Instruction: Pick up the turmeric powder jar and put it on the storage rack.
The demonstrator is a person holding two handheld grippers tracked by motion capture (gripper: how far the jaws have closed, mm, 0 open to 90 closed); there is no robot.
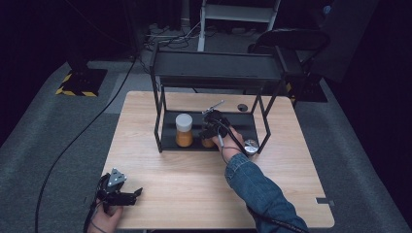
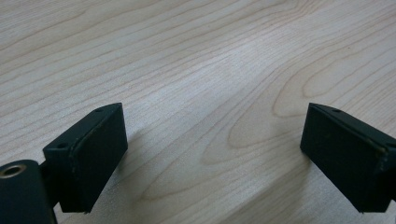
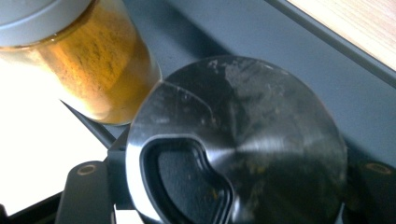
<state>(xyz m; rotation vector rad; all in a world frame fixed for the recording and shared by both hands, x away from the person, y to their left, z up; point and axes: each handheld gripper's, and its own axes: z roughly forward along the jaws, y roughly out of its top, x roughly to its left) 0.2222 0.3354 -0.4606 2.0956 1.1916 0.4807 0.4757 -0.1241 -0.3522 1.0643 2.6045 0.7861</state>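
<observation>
Your right gripper [image 1: 210, 132] has its fingers pinching a small jar [image 3: 238, 140] by its steel lid, down on the rack's [image 1: 167, 132] bottom shelf, just beside a taller spice jar [image 1: 184, 130]. Your left gripper [image 1: 127, 196] rests near the surface [image 2: 196, 60] edge, fingers spread with nothing between.

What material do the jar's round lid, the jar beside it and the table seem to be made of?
Round lid: probably brushed steel, with a dull grey shine, fine scratches and a dark opening. The right gripper holds this jar. Neighbouring jar: clear glass or plastic, since orange powder shows through. Table: pale wood or wood-look laminate, matte, with grain lines.
</observation>
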